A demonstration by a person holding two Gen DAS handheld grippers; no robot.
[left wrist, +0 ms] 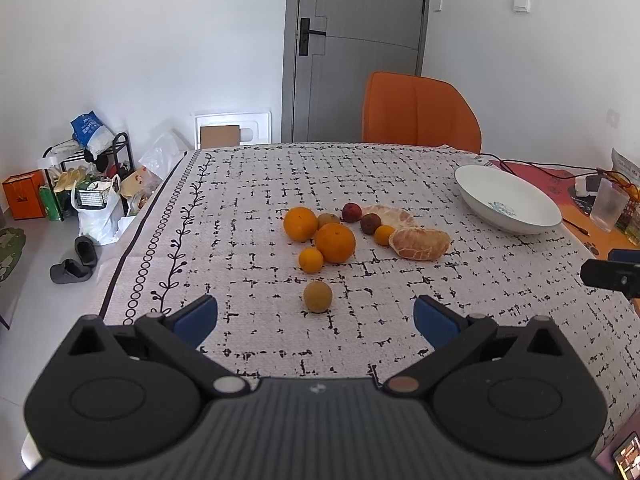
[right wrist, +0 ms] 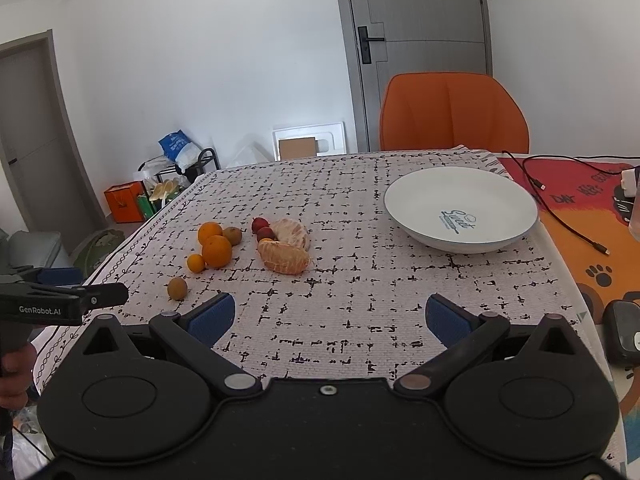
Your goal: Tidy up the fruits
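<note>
Several fruits lie in a cluster on the patterned tablecloth: two large oranges (left wrist: 335, 242) (right wrist: 216, 251), small tangerines (left wrist: 311, 259), two dark red fruits (left wrist: 351, 212), two peeled citrus pieces (left wrist: 420, 243) (right wrist: 283, 256) and a lone brownish fruit (left wrist: 317, 297) (right wrist: 177, 288) nearest me. An empty white bowl (left wrist: 508, 199) (right wrist: 460, 208) stands to the right. My left gripper (left wrist: 316, 316) is open and empty, just before the brownish fruit. My right gripper (right wrist: 330, 316) is open and empty over bare cloth.
An orange chair (left wrist: 420, 112) stands behind the table. Cables (right wrist: 560, 208), a charger and a clear cup (left wrist: 608, 204) lie on the orange mat at the right. Bags, a rack and slippers (left wrist: 74, 264) are on the floor at the left. The table's left edge (left wrist: 132, 264) is close.
</note>
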